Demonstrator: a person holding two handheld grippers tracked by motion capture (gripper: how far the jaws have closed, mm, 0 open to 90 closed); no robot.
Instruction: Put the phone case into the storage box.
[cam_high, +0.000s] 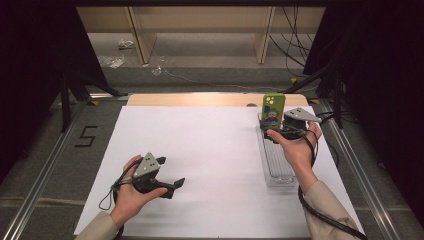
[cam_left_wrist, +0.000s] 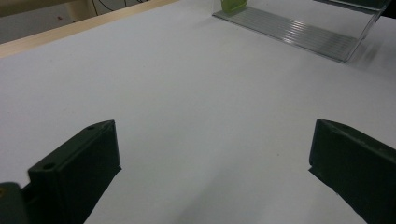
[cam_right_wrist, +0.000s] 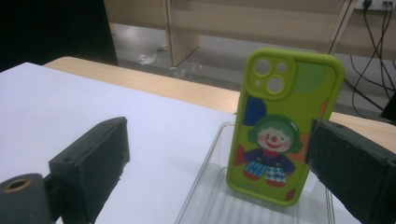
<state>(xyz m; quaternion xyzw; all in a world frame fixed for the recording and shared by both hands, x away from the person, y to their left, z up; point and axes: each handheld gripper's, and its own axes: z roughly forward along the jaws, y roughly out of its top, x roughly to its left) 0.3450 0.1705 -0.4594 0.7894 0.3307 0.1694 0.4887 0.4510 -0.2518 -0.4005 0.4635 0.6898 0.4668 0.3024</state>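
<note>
green phone case (cam_right_wrist: 285, 126) stands upright at the far end of the clear tray (cam_high: 278, 172), at 2 o'clock on the desk (cam_high: 210, 150). right gripper (cam_right_wrist: 224, 154) fingers released, approaching; next, close squarely. left gripper (cam_high: 172, 185) released, idle.

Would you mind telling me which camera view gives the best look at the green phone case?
The right gripper view: the green phone case stands upright, close and sharp, its clown picture and camera cutouts clear. The high view shows it small at the far end of the clear tray. The left gripper view catches just its bottom edge.
</note>
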